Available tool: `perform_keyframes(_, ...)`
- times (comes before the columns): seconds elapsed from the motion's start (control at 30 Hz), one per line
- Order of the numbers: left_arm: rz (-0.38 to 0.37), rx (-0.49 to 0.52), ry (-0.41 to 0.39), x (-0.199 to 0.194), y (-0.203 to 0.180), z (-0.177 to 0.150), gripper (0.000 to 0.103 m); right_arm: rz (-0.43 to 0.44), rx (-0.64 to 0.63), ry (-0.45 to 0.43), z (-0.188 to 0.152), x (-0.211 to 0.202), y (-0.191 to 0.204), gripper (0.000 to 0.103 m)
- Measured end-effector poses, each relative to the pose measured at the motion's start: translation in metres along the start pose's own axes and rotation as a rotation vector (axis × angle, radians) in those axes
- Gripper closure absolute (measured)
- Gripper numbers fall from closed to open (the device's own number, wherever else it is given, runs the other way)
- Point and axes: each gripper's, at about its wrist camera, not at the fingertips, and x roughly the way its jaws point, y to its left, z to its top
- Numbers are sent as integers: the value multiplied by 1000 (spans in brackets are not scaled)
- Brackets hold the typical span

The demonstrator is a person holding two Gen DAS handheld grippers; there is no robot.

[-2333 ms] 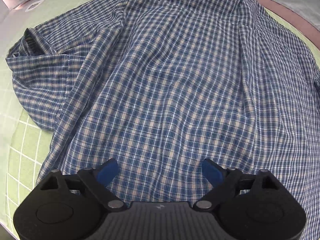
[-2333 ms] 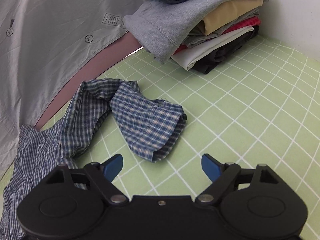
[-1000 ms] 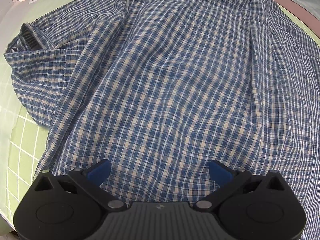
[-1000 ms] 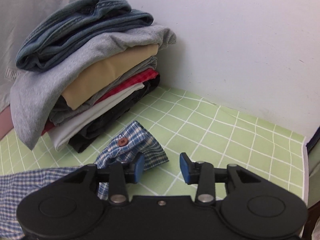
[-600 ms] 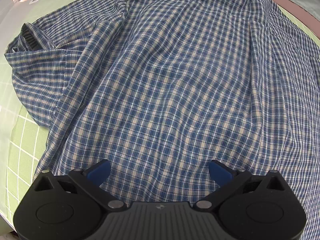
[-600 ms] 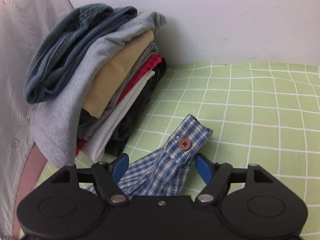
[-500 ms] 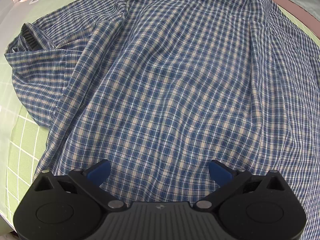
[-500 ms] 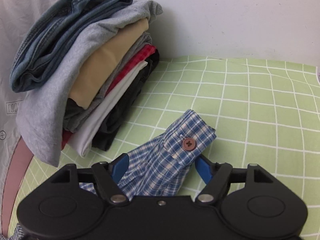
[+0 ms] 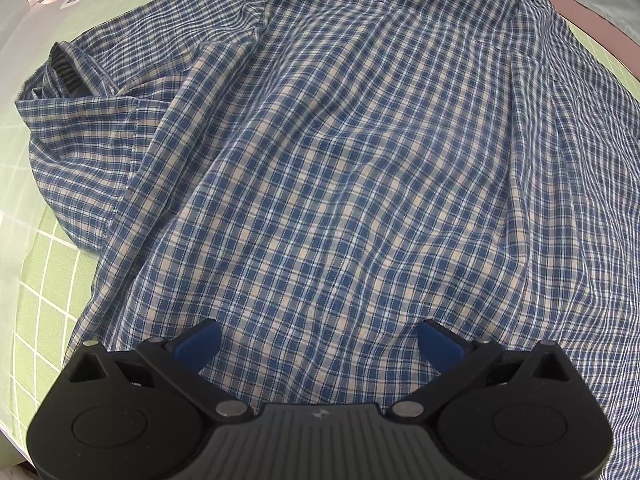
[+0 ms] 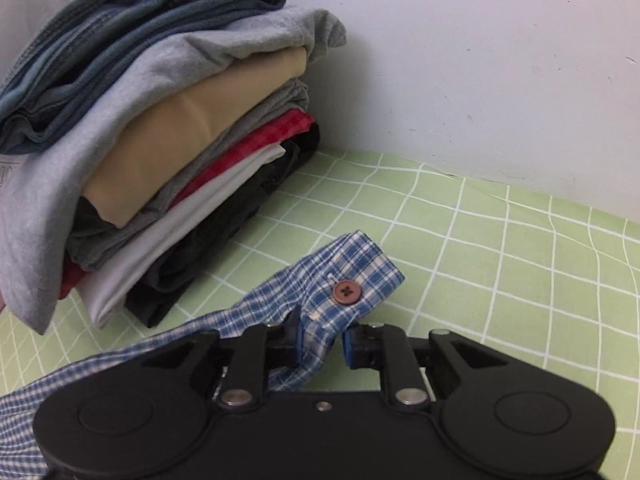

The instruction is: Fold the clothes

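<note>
A blue, white and tan plaid shirt (image 9: pixel 320 168) lies spread out and rumpled over the green grid mat, filling the left wrist view. My left gripper (image 9: pixel 318 344) hovers open just above its lower part, blue pads wide apart, nothing between them. One bunched sleeve (image 9: pixel 76 128) lies at the left. In the right wrist view my right gripper (image 10: pixel 322 346) is shut on the shirt's sleeve cuff (image 10: pixel 352 280), which carries a brown button (image 10: pixel 347 292) and sticks out past the fingertips. The rest of that sleeve trails off to the lower left.
A stack of folded clothes (image 10: pixel 160 128) stands on the green grid mat (image 10: pixel 500 264) just left of the cuff, against a white wall (image 10: pixel 480 60). Grey fabric and a pinkish edge (image 9: pixel 592 16) border the mat beyond the shirt.
My right gripper has closed on the sleeve cuff that half a second ago lay between its open fingers. The left gripper and the shirt body have barely moved.
</note>
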Motion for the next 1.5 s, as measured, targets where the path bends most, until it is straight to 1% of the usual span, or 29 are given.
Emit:
perform_keyframes(0.03, 0, -1, -2, 0, 0, -2, 0, -18, -10, 0, 1, -1, 0, 66)
perform_keyframes(0.07, 0, -2, -4, 0, 0, -5, 0, -36, -20, 1, 2, -3, 0, 57)
perform_keyframes(0.1, 1, -3, -5, 0, 0, -7, 0, -38, -30, -7, 1, -8, 1, 55)
perform_keyframes(0.13, 1, -4, -7, 0, -1, -10, 0, -31, -40, -19, -1, -16, 2, 50)
perform_keyframes(0.2, 1, -7, -11, -1, -1, -15, 0, 4, -74, -42, -9, -34, 16, 33)
perform_keyframes(0.23, 1, -8, -13, -1, -1, -17, 0, 24, -93, -54, -13, -44, 24, 30)
perform_keyframes(0.3, 2, -9, -15, -2, -3, -22, 0, 64, -130, -76, -21, -63, 39, 30)
perform_keyframes(0.37, 2, -9, -17, -3, -4, -26, 0, 153, -190, -81, -35, -80, 68, 32)
perform_keyframes(0.43, 2, -8, -19, -4, -5, -31, 0, 241, -249, -70, -49, -91, 102, 40)
perform_keyframes(0.47, 2, -7, -20, -4, -6, -33, 0, 284, -278, -64, -56, -97, 118, 48)
perform_keyframes(0.5, 1, -7, -21, -5, -6, -36, 0, 328, -307, -59, -63, -102, 135, 53)
perform_keyframes(0.53, 1, -6, -23, -5, -7, -39, 0, 372, -337, -53, -70, -108, 152, 60)
perform_keyframes(0.57, 1, -6, -25, -6, -8, -42, 0, 416, -366, -47, -76, -113, 168, 65)
perform_keyframes(0.63, 2, -7, -31, -8, -10, -48, 0, 481, -434, -48, -92, -122, 199, 66)
perform_keyframes(0.67, 2, -8, -33, -8, -11, -50, 0, 511, -468, -45, -99, -125, 212, 67)
perform_keyframes(0.7, 2, -8, -35, -9, -11, -53, 0, 532, -501, -39, -108, -128, 222, 71)
perform_keyframes(0.77, 2, -9, -40, -10, -13, -58, 0, 540, -564, -24, -124, -131, 234, 75)
perform_keyframes(0.9, 2, -9, -51, -13, -17, -71, 0, 513, -603, 49, -147, -125, 228, 76)
perform_keyframes(1.0, 2, -9, -61, -15, -19, -80, 0, 495, -580, 99, -152, -115, 215, 76)
perform_keyframes(1.13, 1, -6, -71, -18, -23, -90, 0, 483, -605, 94, -153, -121, 209, 76)
perform_keyframes(1.2, -1, -3, -76, -19, -25, -96, 0, 471, -613, 79, -151, -129, 207, 71)
perform_keyframes(1.23, -13, -11, -81, -21, -23, -100, 0, 469, -619, 70, -150, -135, 205, 67)
perform_keyframes(1.27, -25, -18, -86, -24, -21, -105, 0, 468, -624, 61, -149, -142, 202, 61)
perform_keyframes(1.3, -37, -27, -91, -26, -19, -109, 0, 467, -629, 53, -147, -149, 199, 52)
perform_keyframes(1.33, -49, -51, -106, -31, -15, -113, 0, 469, -636, 51, -150, -156, 195, 46)
perform_keyframes(1.37, -50, -76, -130, -38, -8, -120, 0, 472, -645, 52, -154, -163, 191, 32)
perform_keyframes(1.4, -50, -100, -154, -45, -1, -126, 0, 475, -653, 54, -157, -169, 187, 21)
perform_keyframes(1.43, -37, -116, -177, -52, 7, -130, 0, 478, -662, 55, -161, -176, 183, 17)
perform_keyframes(1.5, -12, -142, -217, -66, 44, -116, 0, 484, -679, 59, -169, -189, 175, 11)
